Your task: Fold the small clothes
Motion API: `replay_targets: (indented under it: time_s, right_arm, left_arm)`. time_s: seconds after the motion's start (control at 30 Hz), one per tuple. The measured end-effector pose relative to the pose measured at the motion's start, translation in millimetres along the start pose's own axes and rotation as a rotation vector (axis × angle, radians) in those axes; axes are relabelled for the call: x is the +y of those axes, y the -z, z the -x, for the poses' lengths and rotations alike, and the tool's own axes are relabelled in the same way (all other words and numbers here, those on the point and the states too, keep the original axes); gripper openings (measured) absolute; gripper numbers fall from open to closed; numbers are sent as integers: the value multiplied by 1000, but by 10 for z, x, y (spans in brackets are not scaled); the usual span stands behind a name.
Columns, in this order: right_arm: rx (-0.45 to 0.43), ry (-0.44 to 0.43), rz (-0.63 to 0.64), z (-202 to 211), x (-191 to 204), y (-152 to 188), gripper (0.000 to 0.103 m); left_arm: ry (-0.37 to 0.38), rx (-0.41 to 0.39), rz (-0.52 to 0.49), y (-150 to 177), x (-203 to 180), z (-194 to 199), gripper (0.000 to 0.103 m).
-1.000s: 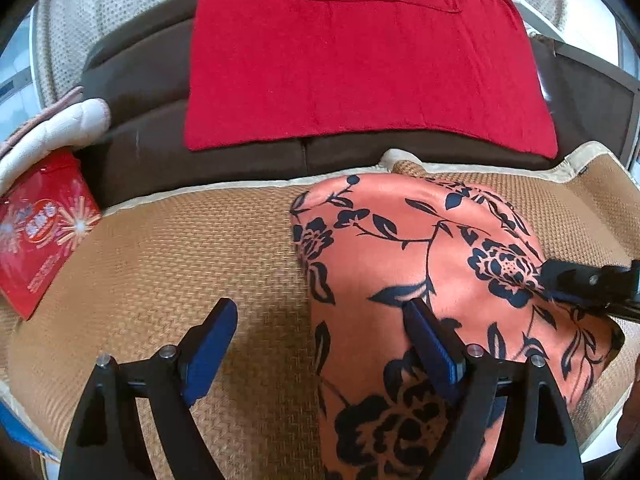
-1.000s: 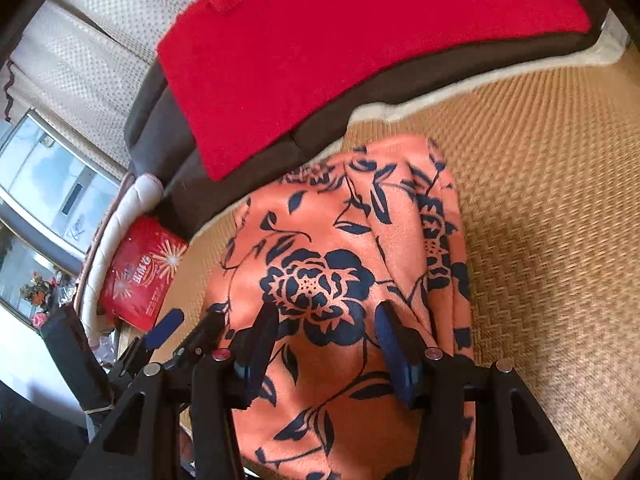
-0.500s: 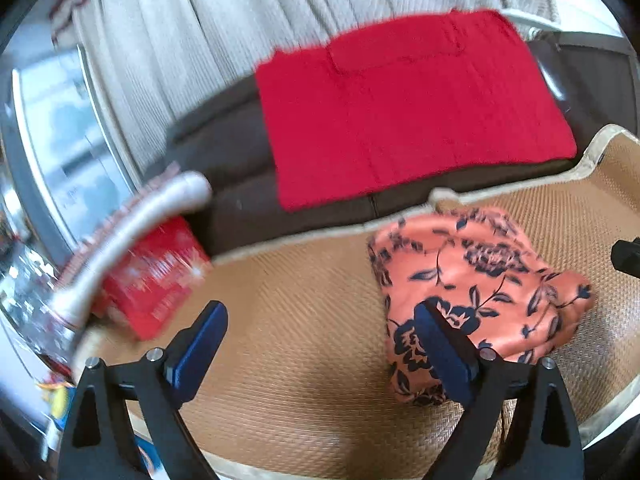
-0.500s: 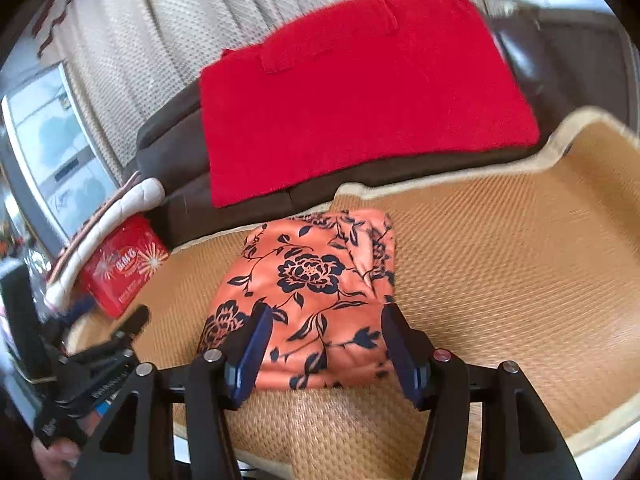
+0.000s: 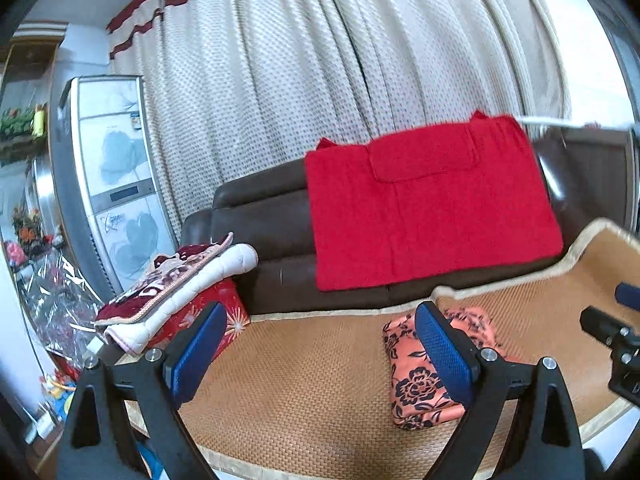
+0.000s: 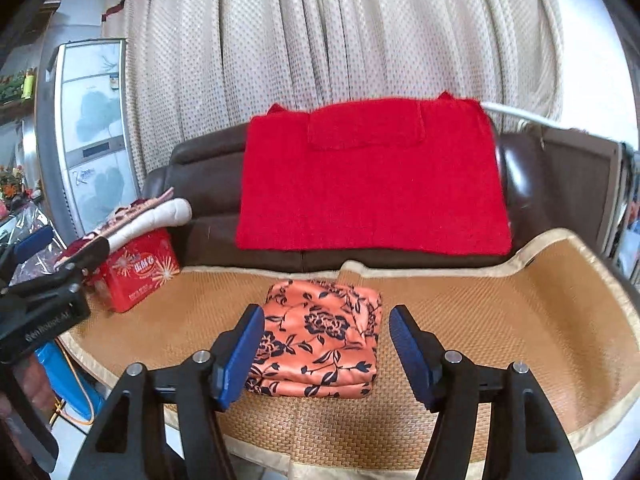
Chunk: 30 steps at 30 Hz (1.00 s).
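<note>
In the left wrist view the near blue finger pad (image 5: 444,358) covers the middle of the folded floral cloth (image 5: 416,390), so its top edge is only partly seen. At the right edge of that frame the right gripper (image 5: 616,336) is cut off — just a black bracket and a blue tip show. In the right wrist view the left gripper (image 6: 44,276) runs off the lower left edge. The print on the red packet (image 6: 138,274) is too small to read, and the shelves (image 5: 24,216) at far left blur into clutter.

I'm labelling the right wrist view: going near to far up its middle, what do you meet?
Right gripper → folded floral garment → woven mat → brown sofa back with red cloth → curtain.
</note>
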State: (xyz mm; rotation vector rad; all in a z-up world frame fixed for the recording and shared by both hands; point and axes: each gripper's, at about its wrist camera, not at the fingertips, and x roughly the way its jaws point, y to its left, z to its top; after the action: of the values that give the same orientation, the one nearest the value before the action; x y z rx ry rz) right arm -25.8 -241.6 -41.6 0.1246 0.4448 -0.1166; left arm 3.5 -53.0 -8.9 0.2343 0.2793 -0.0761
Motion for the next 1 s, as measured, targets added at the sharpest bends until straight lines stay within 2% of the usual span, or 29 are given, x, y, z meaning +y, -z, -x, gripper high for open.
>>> replay_targets:
  time_s: [0.2,0.43,0.6,1.0]
  right_arm:
    - [-16,36,9,374,162,-165,69]
    - [-26,10,-22,725,275,-303,69]
    - [-33,-16,-10,947,408,-328,69]
    - [-38,9,-18,1312,508,-275,69]
  left_arm:
    - [-24,-29,28,-143,180,291,95]
    - [-29,-16,92,-203,406,502,95]
    - [-53,-19,90,-214,507,656,95]
    - [3,-27,54,-169,495,1007,95]
